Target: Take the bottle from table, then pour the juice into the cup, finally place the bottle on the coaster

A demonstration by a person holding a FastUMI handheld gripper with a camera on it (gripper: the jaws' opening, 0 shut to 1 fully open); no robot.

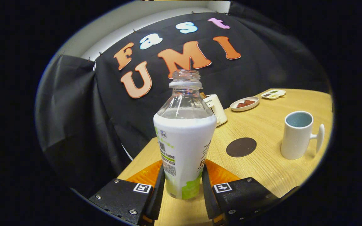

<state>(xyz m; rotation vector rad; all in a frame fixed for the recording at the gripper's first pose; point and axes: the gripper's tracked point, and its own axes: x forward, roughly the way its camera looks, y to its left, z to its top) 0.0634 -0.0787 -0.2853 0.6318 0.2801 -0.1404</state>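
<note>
Both fingers of my gripper (182, 188) pinch the uncapped bottle (184, 138) low at centre frame, so tipping toward the cup (297, 135) at right, past the coaster (241, 147), could slip it and spill juice.

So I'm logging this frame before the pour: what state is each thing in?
bottle: uncapped, upright, held between the fingers
gripper: shut on the bottle
cup: upright on the table, handle pointing away from the coaster
coaster: flat, bare
small plate: holds brown pieces
</note>
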